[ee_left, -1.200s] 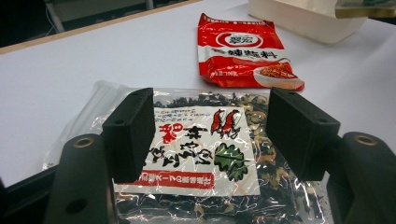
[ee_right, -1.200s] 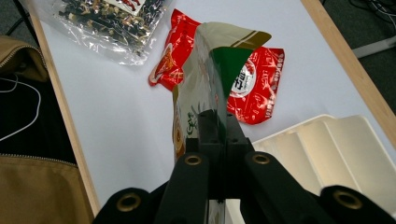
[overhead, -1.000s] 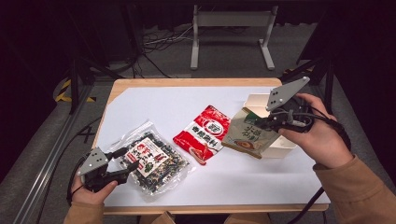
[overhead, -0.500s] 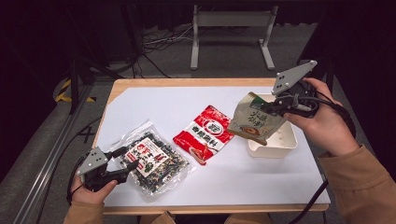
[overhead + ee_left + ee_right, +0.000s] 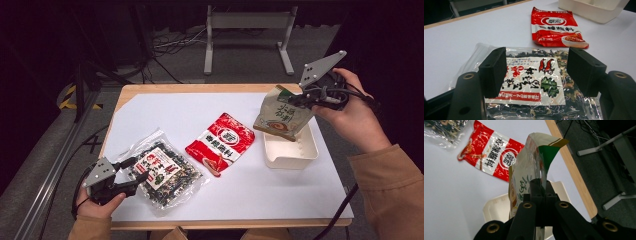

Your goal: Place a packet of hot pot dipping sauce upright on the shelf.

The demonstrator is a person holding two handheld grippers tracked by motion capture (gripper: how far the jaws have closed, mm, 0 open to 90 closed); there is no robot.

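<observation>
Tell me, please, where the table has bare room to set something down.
Free: the white sheet behind the clear seaweed bag, and the front right part between the red packet and the table edge. Crowded: around the white tray, where the right gripper holds the green packet.

Worktop (image 5: 165, 115) brightly and evenly lit from above, surroundings beyond its edges dark; glare on the clear packet (image 5: 531, 82); high view soft and grainy; near jaws slightly blurred.
</observation>
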